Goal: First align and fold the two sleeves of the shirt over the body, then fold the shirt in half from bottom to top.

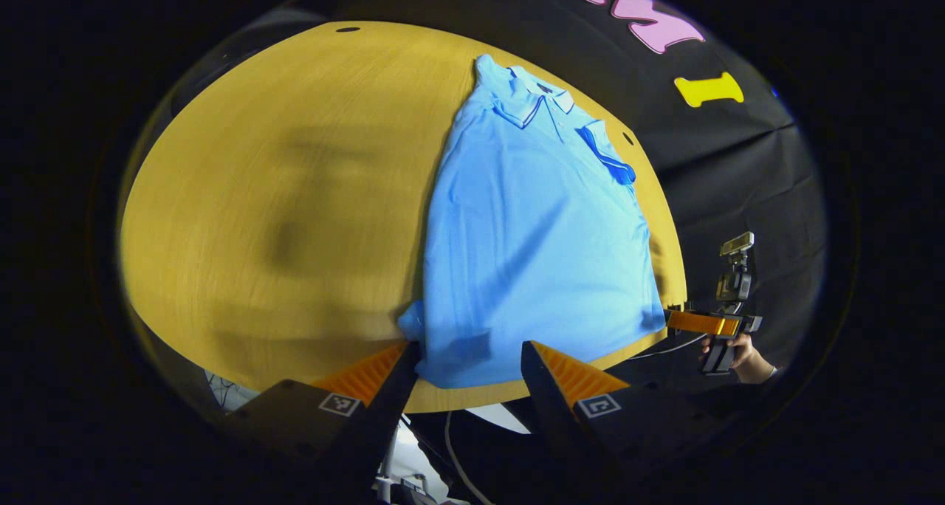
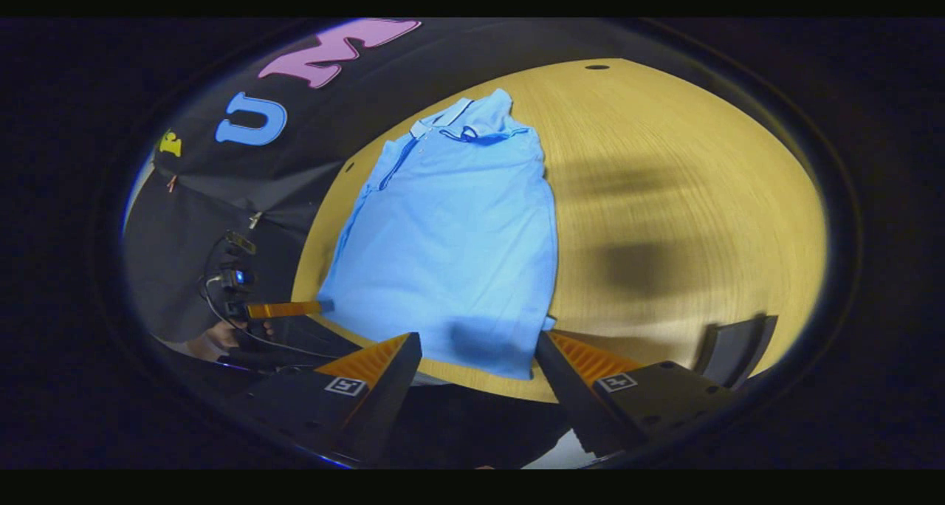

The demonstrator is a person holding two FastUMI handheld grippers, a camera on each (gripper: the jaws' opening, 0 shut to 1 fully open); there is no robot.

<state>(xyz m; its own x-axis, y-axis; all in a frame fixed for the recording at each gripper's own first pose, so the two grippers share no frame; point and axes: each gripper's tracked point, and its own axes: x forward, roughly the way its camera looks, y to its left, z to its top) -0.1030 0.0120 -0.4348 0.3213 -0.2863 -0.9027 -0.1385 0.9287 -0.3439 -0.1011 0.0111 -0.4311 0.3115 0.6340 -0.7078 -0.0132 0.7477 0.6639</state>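
1. Light blue polo shirt (image 1: pixel 535 224) is lying flat on the yellowish wooden table (image 1: pixel 295 195), collar (image 1: pixel 535 99) at the far end, hem at the near edge. Both sleeves look already folded in over the body, so it's one long narrow shape.
2. Left gripper (image 1: pixel 470 361): jaws spread wide, nothing clamped. It sits right at the near table edge with one bottom corner of the hem between the fingers. Can't tell whether the fingers actually touch the fabric.
3. Right gripper (image 2: pixel 478 354): same deal, wide open and holding nothing, parked at the other bottom corner of the hem at the table edge.
4. In the left gripper view you can see the right gripper off to the side, fingers pointing at the hem corner, with a hand (image 1: pixel 746 354) on its grip.
5. In the right gripper view the left gripper shows up the same way, tips just at the shirt's edge, cable (image 2: pixel 221 313) trailing off it.
6. Big soft shadows fall across the bare part of the table beside the shirt.
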